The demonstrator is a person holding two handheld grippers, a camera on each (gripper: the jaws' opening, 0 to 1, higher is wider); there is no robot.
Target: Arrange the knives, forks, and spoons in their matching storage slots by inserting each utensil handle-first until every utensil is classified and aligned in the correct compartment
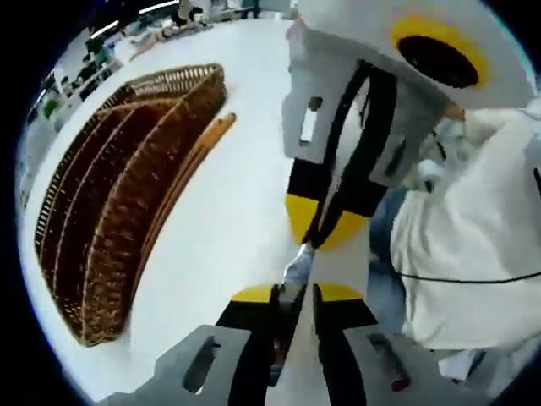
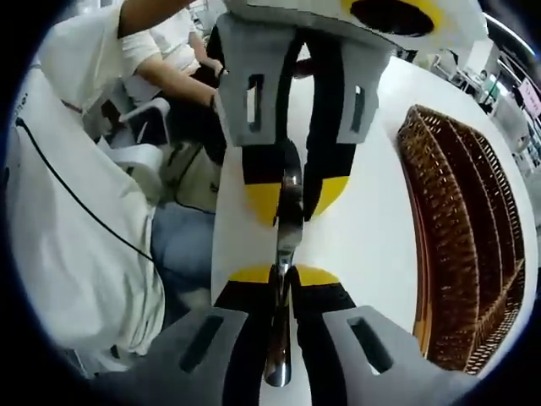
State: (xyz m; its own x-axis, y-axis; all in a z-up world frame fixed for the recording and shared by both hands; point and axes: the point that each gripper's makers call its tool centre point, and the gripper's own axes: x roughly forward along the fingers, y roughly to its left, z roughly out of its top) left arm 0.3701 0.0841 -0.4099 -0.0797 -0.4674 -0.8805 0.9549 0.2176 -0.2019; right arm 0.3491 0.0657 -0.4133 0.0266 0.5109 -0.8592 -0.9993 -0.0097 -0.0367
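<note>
A slim shiny metal utensil (image 2: 287,233) is held in the air between my two grippers, which face each other tip to tip. In the right gripper view my right gripper (image 2: 286,275) is shut on it, and its rounded end runs back between the jaws. My left gripper (image 2: 287,199) comes down from the top and is shut on the other part. In the left gripper view my left gripper (image 1: 296,292) grips the utensil (image 1: 297,266), with the right gripper (image 1: 325,224) just above it. I cannot tell which kind of utensil it is.
A brown wicker basket (image 1: 127,194) with long narrow compartments lies on the white table (image 1: 237,237); in the right gripper view the basket (image 2: 456,228) is at the right. A wooden strip (image 1: 199,156) runs along its side. A person in white clothes (image 2: 76,211) sits close by.
</note>
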